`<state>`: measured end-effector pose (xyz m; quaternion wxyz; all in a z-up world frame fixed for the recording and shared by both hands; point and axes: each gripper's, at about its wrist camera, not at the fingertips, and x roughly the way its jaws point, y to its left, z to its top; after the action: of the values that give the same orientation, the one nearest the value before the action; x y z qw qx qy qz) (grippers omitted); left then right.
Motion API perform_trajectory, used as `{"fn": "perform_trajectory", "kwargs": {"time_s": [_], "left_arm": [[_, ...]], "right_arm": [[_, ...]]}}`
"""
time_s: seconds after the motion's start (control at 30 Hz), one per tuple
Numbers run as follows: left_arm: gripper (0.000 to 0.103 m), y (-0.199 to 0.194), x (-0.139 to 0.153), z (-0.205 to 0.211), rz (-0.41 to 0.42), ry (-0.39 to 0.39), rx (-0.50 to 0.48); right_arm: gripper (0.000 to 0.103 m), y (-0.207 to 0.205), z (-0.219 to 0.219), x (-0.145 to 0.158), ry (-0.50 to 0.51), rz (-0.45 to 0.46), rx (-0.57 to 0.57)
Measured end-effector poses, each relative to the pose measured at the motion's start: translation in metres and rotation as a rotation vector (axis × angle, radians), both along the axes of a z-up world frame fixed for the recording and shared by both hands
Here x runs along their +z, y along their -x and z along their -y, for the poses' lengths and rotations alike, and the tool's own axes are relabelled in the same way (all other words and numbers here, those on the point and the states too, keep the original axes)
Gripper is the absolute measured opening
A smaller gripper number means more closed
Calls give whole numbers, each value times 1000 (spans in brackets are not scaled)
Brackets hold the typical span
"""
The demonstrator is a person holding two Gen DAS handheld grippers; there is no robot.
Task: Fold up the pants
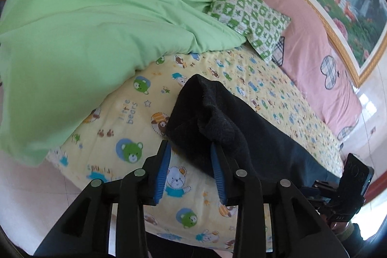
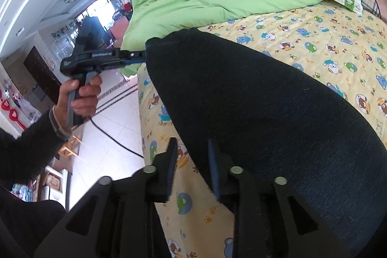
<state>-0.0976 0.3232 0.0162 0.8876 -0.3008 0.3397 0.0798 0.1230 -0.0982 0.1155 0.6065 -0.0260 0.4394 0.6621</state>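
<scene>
The black pants (image 1: 232, 117) lie along the yellow bear-print sheet (image 1: 135, 113) of the bed. My left gripper (image 1: 191, 149) is open, its blue-padded fingers astride one end of the pants, where the cloth bunches between the pads. In the right wrist view the pants (image 2: 254, 98) run from the near right to the far left. My right gripper (image 2: 192, 144) is open at the near edge of the pants, with cloth between its fingertips. The left gripper (image 2: 145, 55) shows there at the far end of the pants, held by a hand.
A green duvet (image 1: 84, 16) is heaped at the bed's far side, with a green patterned pillow (image 1: 251, 13) beside it. A pink sheet (image 1: 314, 45) lies by the wall. A black cable (image 2: 113, 137) crosses the tiled floor off the bed's edge.
</scene>
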Motion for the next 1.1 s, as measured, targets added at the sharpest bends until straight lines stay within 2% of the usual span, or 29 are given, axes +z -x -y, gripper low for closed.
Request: {"fn": "perform_trajectory", "kwargs": {"time_s": [0.17, 0.27, 0.4, 0.53, 0.8, 0.83, 0.9, 0.93, 1.1], "left_arm": [[40, 13, 7, 8, 18, 49, 65], [40, 14, 9, 15, -3, 47, 95], [40, 11, 8, 22, -5, 91, 80], [40, 1, 4, 33, -53, 66, 66], [40, -14, -8, 36, -106, 80, 67], [41, -15, -8, 34, -109, 83, 70], [46, -18, -10, 31, -121, 81, 81], [47, -19, -11, 29, -125, 72, 93], [47, -24, -16, 21, -138, 79, 105]], "right_arm": [[32, -2, 3, 8, -35, -16, -23], [32, -6, 5, 13, -52, -27, -41], [32, -13, 8, 19, -66, -34, -66], [33, -19, 10, 23, -76, -34, -86], [34, -37, 12, 21, -69, -65, -131], [35, -39, 13, 20, -66, -69, -139], [47, -47, 14, 20, -60, -78, -161], [50, -53, 15, 20, -59, -81, -176], [51, -97, 11, 20, -31, -132, -248]]}}
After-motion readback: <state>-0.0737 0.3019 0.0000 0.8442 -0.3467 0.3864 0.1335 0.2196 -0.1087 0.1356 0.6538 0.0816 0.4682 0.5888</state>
